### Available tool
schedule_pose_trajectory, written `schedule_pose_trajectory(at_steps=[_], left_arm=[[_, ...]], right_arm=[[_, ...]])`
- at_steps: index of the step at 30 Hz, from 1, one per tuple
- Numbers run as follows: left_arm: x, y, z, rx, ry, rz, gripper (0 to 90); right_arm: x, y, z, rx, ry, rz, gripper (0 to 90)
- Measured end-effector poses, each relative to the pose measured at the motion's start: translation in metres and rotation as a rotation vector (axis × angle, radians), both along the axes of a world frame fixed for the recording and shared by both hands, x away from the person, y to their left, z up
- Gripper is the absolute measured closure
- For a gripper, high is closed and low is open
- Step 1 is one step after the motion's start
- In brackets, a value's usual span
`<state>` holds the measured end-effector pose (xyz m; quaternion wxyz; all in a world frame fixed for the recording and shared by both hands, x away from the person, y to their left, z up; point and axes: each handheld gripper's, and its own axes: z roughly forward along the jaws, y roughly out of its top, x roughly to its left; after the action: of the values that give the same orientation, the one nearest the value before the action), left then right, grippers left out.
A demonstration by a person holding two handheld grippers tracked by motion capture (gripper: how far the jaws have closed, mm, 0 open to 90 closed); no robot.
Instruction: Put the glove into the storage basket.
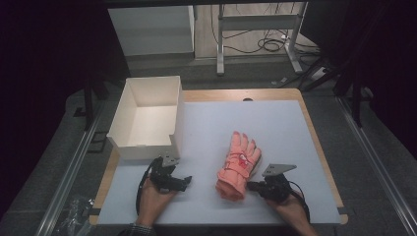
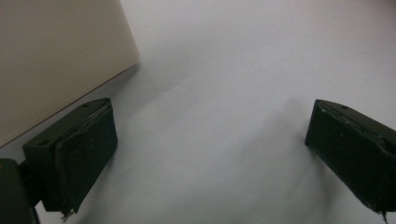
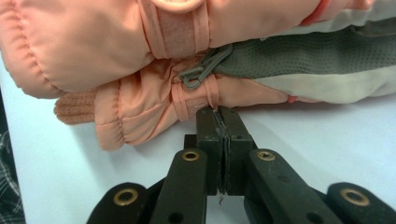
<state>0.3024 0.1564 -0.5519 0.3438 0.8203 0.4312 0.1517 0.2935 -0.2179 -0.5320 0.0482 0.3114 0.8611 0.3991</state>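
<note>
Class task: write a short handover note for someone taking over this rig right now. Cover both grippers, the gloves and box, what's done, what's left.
Left gripper: open, holding nothing, near the white box.
Right gripper: jaws shut, tips at the cuff edge of the pink gloves; whether fabric is pinched can't be told.
Gloves: stacked on the table, right of the box.
Done: nothing in the box.
Left: probably grip the gloves and move them into the box.

Dim room with black left and right margins, evenly lit pale table (image 1: 275,123), soft shadows beneath objects, mild blur in the gripper views, no glare
</note>
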Motion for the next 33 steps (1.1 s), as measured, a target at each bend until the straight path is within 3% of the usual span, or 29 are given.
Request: schedule_pose_trajectory(at_steps=[23, 33], left_arm=[[0.000, 0.000, 0.000, 0.003, -0.001, 0.000, 2.0], [0.000, 0.000, 0.000, 0.005, 0.003, 0.000, 2.0]], right_arm=[[0.026, 0.038, -0.002, -0.022, -0.046, -0.006, 88.4], [0.024, 0.034, 0.004, -0.043, -0.068, -0.015, 85.4]])
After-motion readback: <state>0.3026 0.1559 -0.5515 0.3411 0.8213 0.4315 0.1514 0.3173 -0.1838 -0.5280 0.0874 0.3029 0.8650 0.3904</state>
